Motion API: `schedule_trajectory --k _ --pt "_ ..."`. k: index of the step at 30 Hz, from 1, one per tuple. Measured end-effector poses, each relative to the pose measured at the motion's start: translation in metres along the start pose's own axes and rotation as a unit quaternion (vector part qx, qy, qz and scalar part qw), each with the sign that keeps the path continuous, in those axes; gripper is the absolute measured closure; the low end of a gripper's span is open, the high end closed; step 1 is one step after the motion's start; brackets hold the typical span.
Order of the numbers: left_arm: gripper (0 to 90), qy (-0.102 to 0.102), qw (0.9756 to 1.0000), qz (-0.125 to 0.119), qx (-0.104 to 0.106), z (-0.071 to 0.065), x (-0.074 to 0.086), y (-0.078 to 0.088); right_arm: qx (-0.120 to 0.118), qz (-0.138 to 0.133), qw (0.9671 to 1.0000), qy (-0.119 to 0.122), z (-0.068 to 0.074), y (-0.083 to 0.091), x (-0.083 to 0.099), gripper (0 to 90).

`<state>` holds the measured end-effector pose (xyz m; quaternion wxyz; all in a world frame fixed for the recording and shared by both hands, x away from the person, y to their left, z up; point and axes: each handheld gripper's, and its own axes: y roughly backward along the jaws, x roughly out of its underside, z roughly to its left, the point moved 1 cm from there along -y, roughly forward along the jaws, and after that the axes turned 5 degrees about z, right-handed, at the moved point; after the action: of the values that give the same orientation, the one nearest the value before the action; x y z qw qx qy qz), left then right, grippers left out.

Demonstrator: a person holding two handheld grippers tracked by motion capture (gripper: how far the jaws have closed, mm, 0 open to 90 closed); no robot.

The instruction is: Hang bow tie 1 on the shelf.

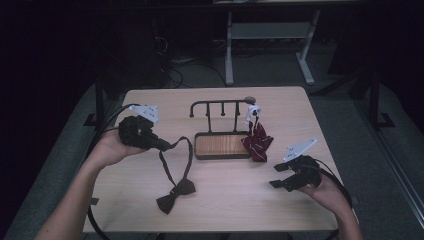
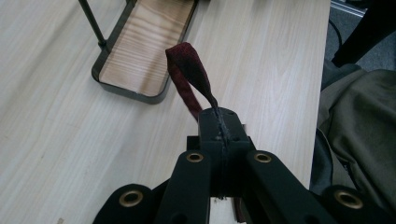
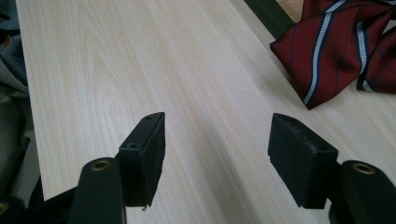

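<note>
Left gripper view looks along jaws clenched on the dark red strap (image 2: 189, 70) of a bow tie; the strap rises from between them in a narrow loop toward the stand's wooden tray (image 2: 140, 51). In the high view the left gripper (image 1: 161, 144) sits just to the left of that tray, held in the left hand (image 1: 112, 147), and the strap runs from it up past the tray's left front corner and down to the dark bow tie (image 1: 175, 196), which lies flat on the tabletop (image 1: 225, 200) in front of the tray and to its left.

The right gripper (image 1: 277, 176), held in the right hand (image 1: 327, 192), has its jaws released and wide apart, with nothing between them, above bare tabletop in front of the tray and to its right. A red striped bow tie (image 1: 257, 141) rests against the tray's right end, hanging from the stand's hook rail (image 1: 220, 104) with a white tag (image 1: 252, 112) above it.
</note>
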<state>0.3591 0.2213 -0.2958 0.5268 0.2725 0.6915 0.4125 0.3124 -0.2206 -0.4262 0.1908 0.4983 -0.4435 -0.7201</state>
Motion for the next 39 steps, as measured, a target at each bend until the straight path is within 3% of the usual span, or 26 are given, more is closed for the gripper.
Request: schedule_trajectory --k 8,18,39 --pt "90.0 -0.004 1.0000 0.004 -0.002 0.004 -0.009 0.004 -0.003 0.002 1.0000 -0.003 0.000 -0.001 -0.001 36.4" --pt "90.0 0.006 0.9999 0.005 -0.011 0.014 -0.018 0.013 -0.002 0.002 1.0000 0.001 -0.001 -0.001 -0.002 36.4" --pt "90.0 -0.003 0.9996 0.022 -0.018 0.032 -0.046 0.020 0.000 0.001 1.0000 0.003 -0.002 0.000 -0.001 36.6"
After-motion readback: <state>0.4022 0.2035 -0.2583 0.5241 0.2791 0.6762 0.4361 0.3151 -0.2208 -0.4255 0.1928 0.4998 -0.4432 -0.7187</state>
